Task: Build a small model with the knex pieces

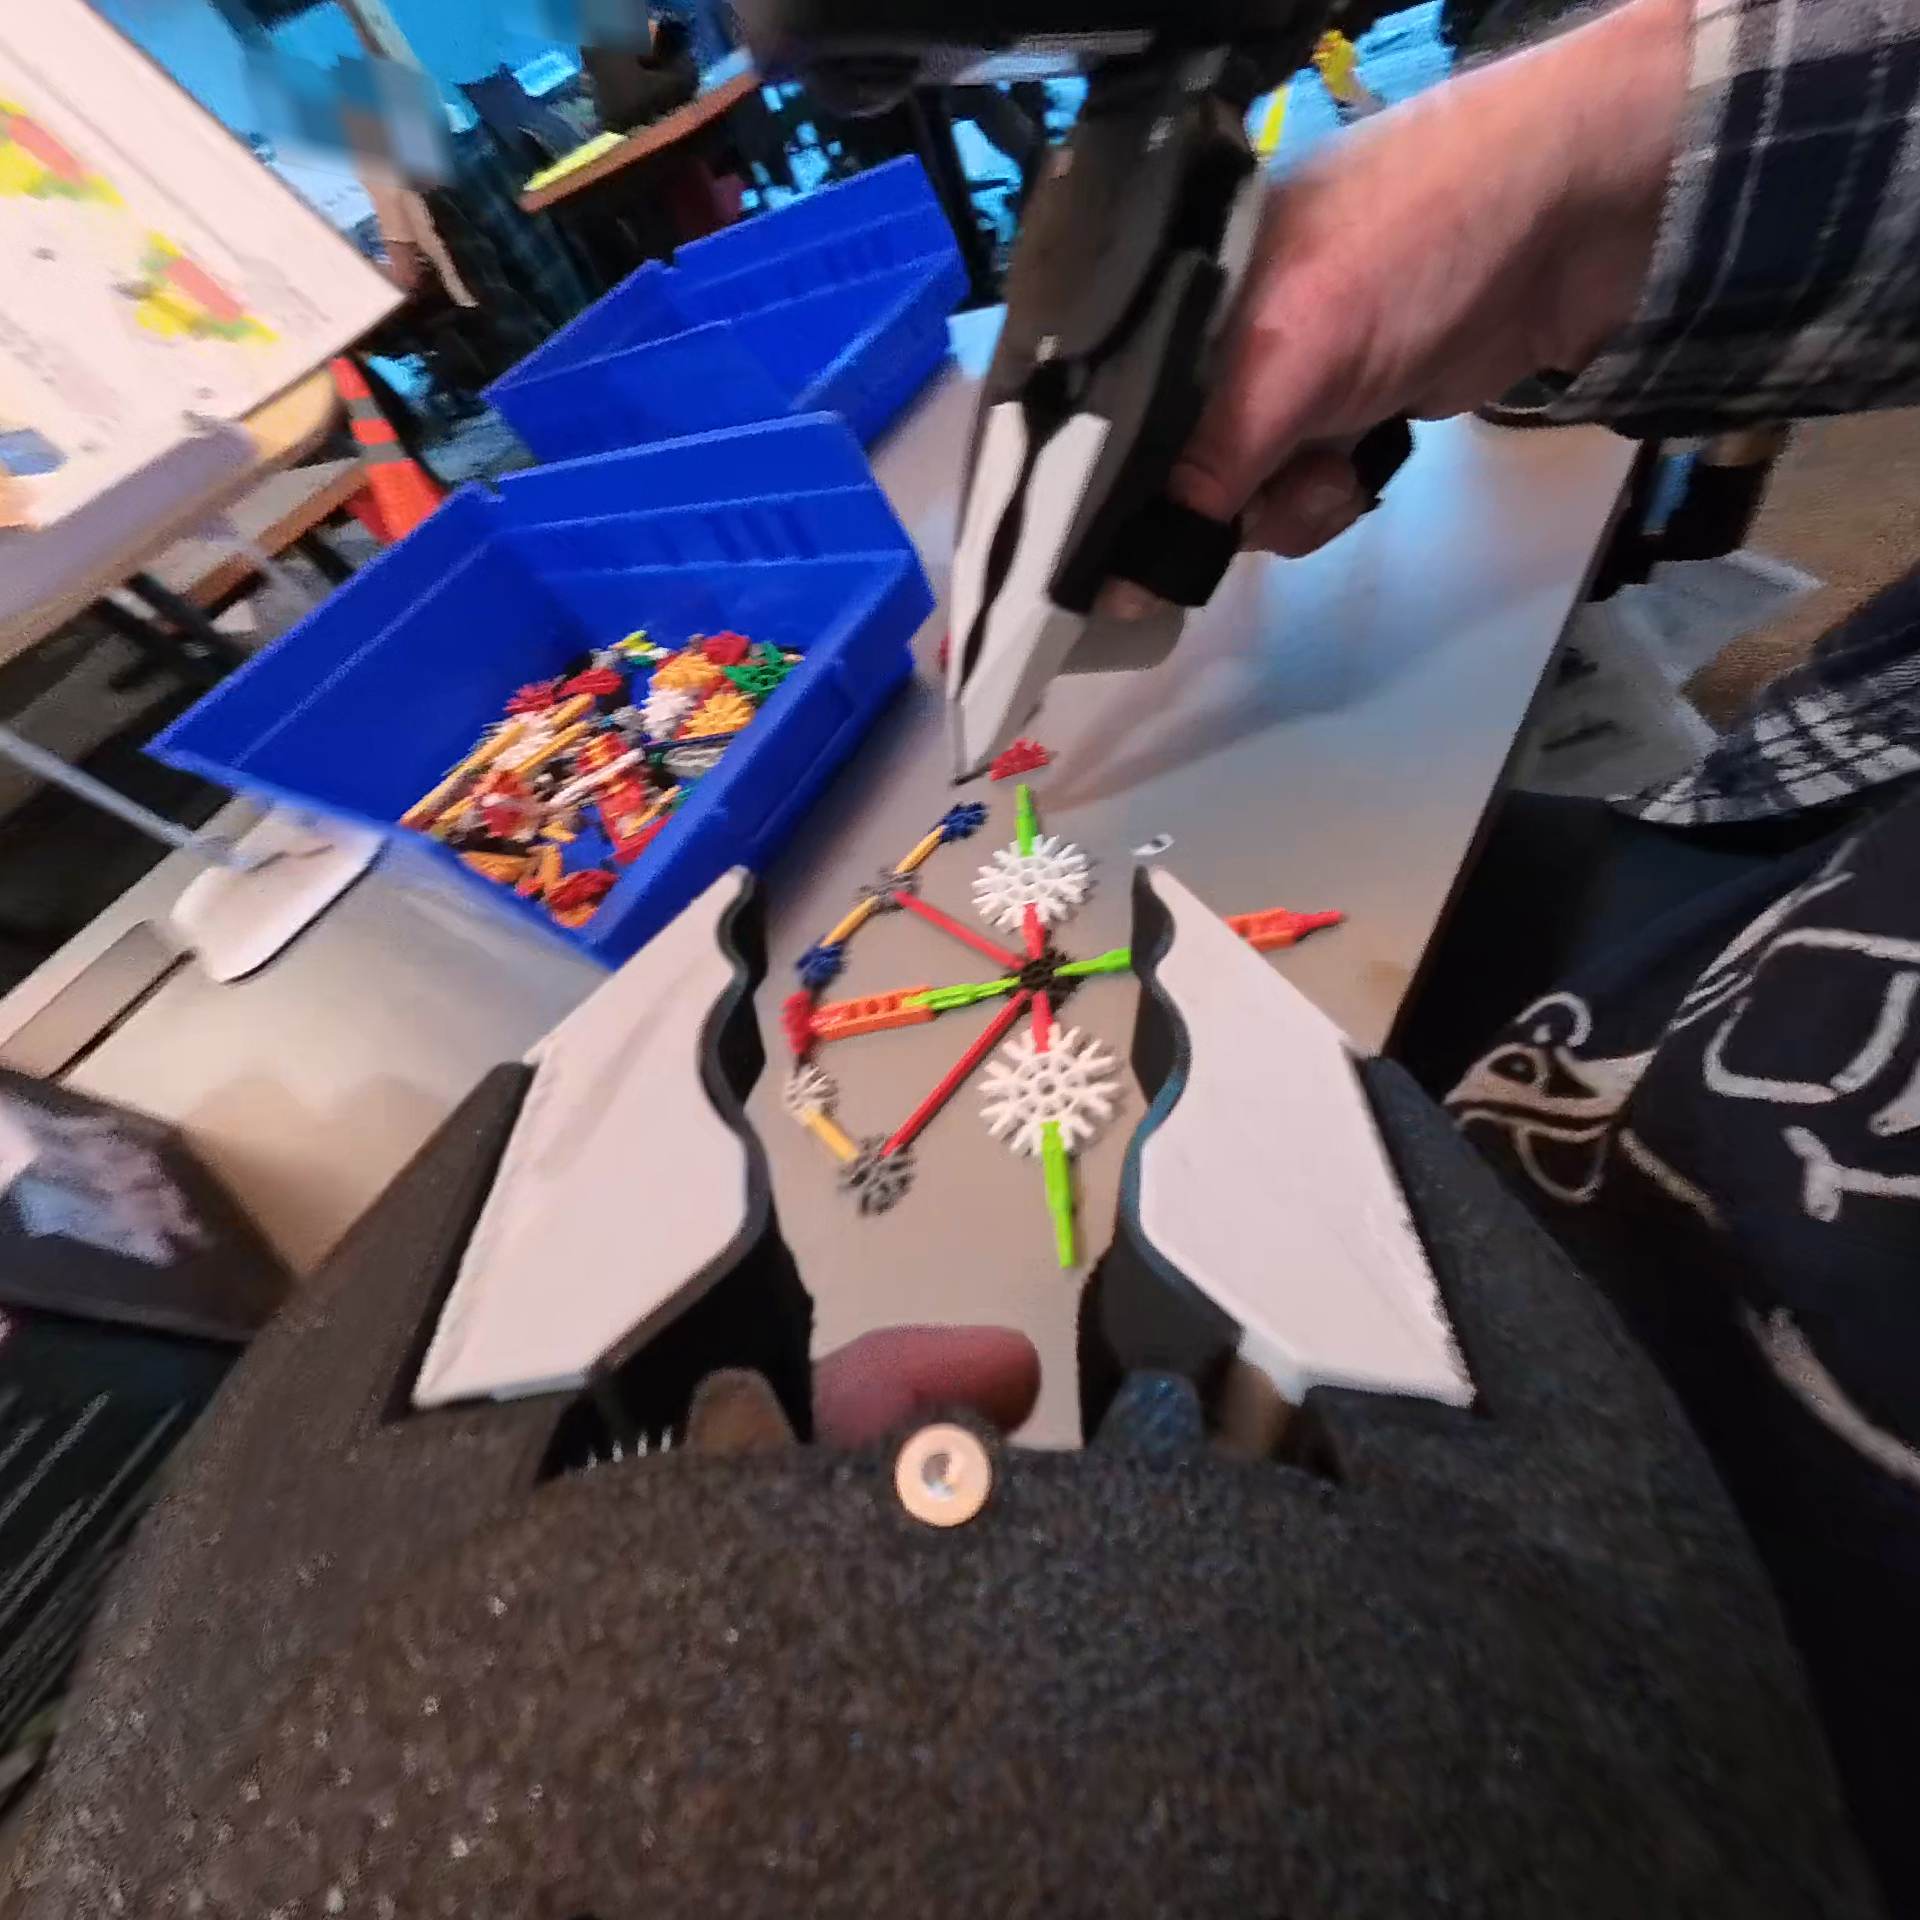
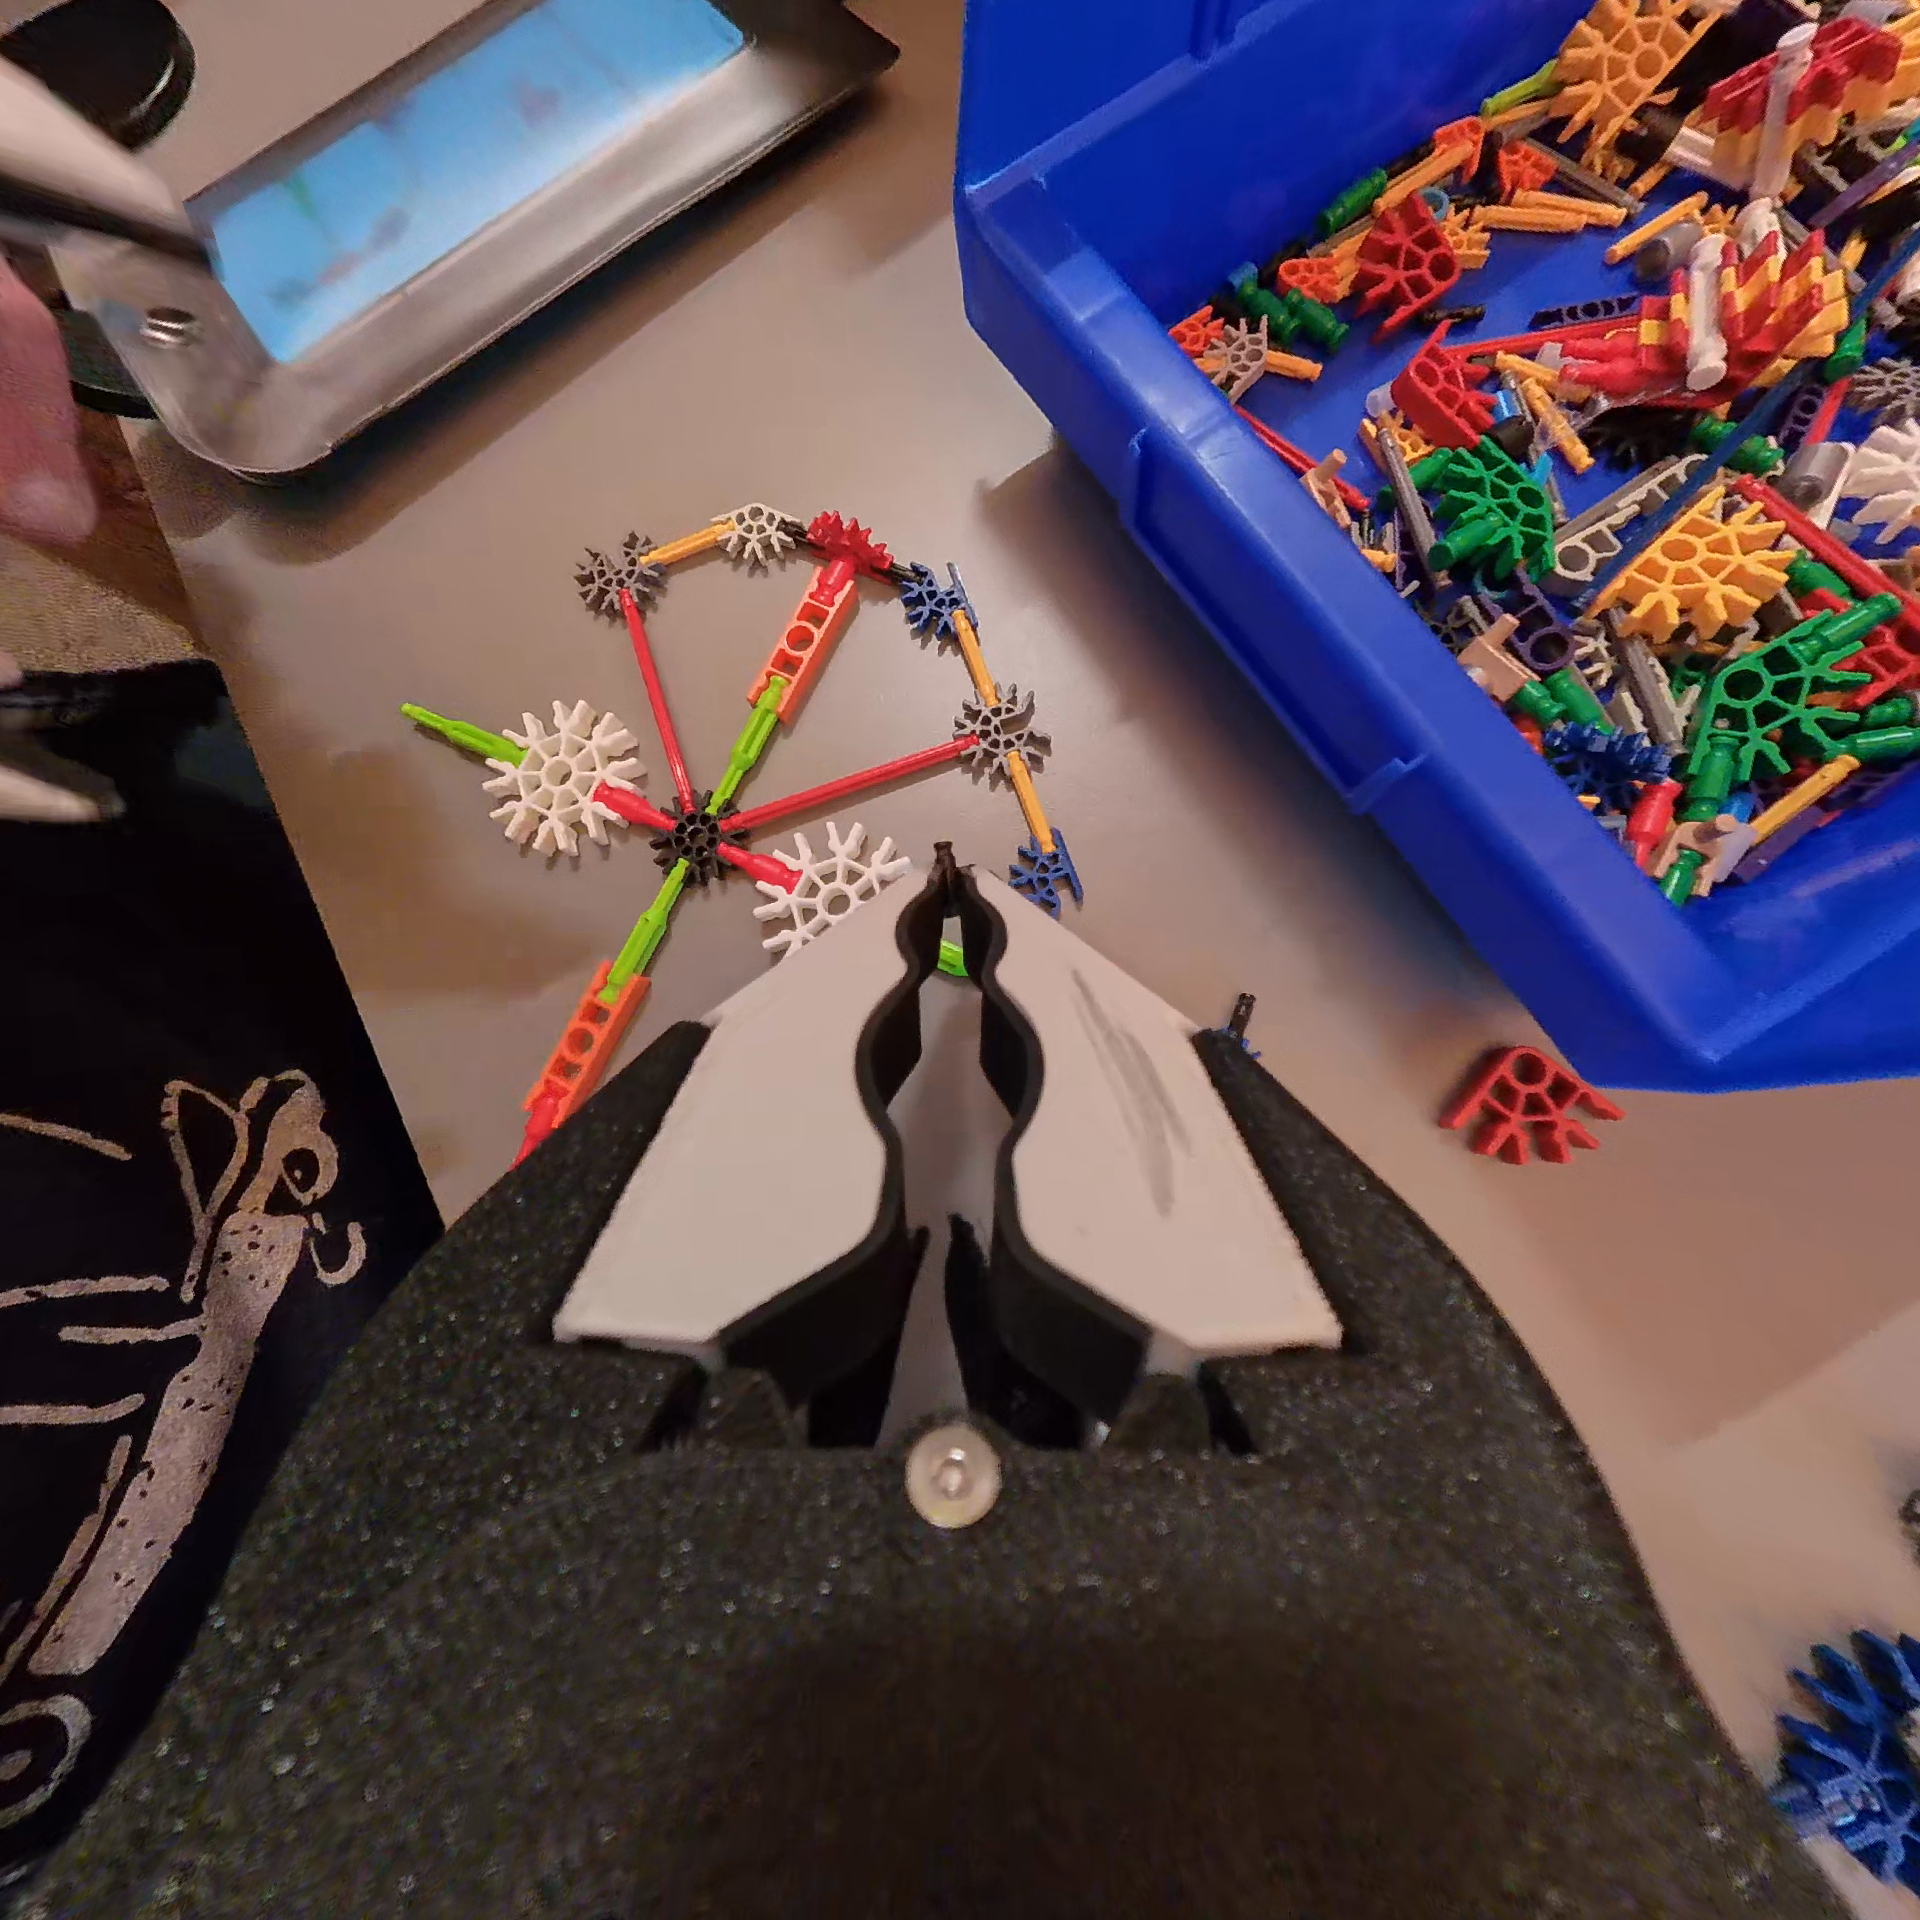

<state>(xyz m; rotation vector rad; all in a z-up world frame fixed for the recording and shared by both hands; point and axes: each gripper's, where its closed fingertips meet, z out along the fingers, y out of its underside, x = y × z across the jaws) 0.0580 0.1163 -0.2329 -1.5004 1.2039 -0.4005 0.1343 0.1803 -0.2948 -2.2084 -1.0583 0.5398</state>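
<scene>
Item: rod-and-connector toy construction (image 2: 769,748), lying flat on the grey surface (image 2: 1299,1299) at frame centre. A black hub joins red and green rods, two white snowflake connectors and an outer arc of yellow rods.

Left hand-held gripper (image 1: 940,883): fingers wide apart, straddling the construction, holding nothing.

Right hand-held gripper (image 2: 948,878): tips pinched together on a small dark piece (image 2: 943,858), beside one white connector.

Upper right: blue bin (image 2: 1226,540) of loose pieces. A loose red connector (image 2: 1527,1103) lies just outside it.
</scene>
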